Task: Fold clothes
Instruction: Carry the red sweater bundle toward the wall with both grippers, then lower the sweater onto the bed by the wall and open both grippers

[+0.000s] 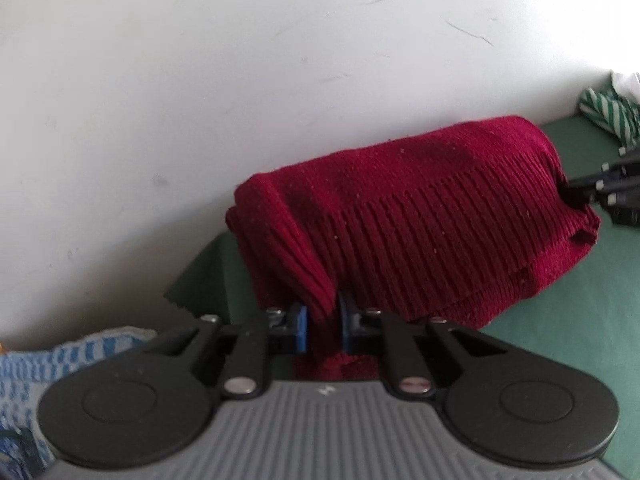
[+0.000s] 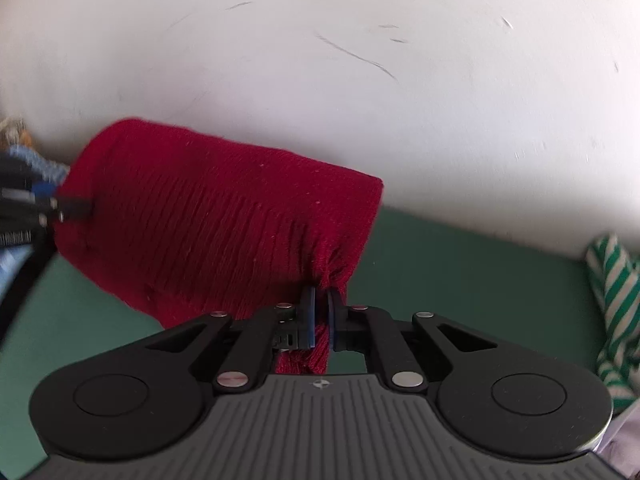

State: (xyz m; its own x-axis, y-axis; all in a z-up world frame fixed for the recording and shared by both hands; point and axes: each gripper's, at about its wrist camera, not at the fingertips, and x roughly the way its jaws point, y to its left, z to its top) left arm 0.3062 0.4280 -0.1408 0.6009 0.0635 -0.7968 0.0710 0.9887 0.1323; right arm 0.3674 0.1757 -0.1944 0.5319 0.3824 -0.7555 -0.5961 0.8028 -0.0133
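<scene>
A dark red ribbed knit garment lies bunched and folded over on a green surface, close to a white wall. My left gripper is shut on its near left edge, with the knit pinched between the blue pads. In the right wrist view the same red knit garment fills the middle left, and my right gripper is shut on its gathered right edge. Each gripper shows at the side of the other's view: the right gripper at the garment's far end, the left gripper at its left end.
A blue and white checked cloth lies at the lower left by my left gripper. A green and white striped cloth sits at the right on the green surface. The scuffed white wall rises directly behind the garment.
</scene>
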